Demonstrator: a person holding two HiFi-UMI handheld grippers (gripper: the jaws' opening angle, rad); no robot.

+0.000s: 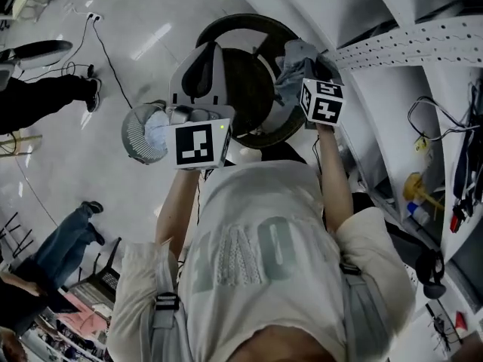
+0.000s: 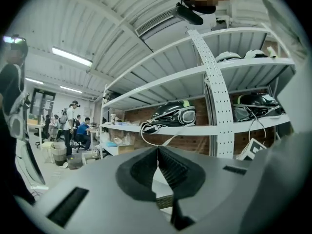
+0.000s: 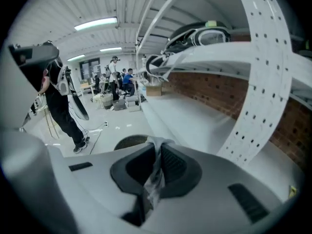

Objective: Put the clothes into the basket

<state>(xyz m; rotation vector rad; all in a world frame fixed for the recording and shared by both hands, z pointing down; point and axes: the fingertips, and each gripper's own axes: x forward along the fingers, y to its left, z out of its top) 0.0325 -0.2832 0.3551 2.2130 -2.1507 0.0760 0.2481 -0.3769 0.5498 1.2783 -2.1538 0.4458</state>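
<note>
The right hand-held gripper (image 3: 158, 149) pinches a grey garment (image 1: 292, 62) at the right rim of the basket (image 1: 241, 21), upper centre — the left hand-held gripper (image 2: 157, 152), closed and empty, sits lower left.

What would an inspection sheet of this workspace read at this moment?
Surface: glossy pale floor; no table seen.
Job's things: grey cloth held over the edge of the dark round basket.
Clutter: round mesh object beside the basket.
Claws: left claw shut, empty; right claw shut on the grey cloth.
Cables: black cable across the floor; more on the shelves.
Surroundings: white shelving, helmets, bystanders.
</note>
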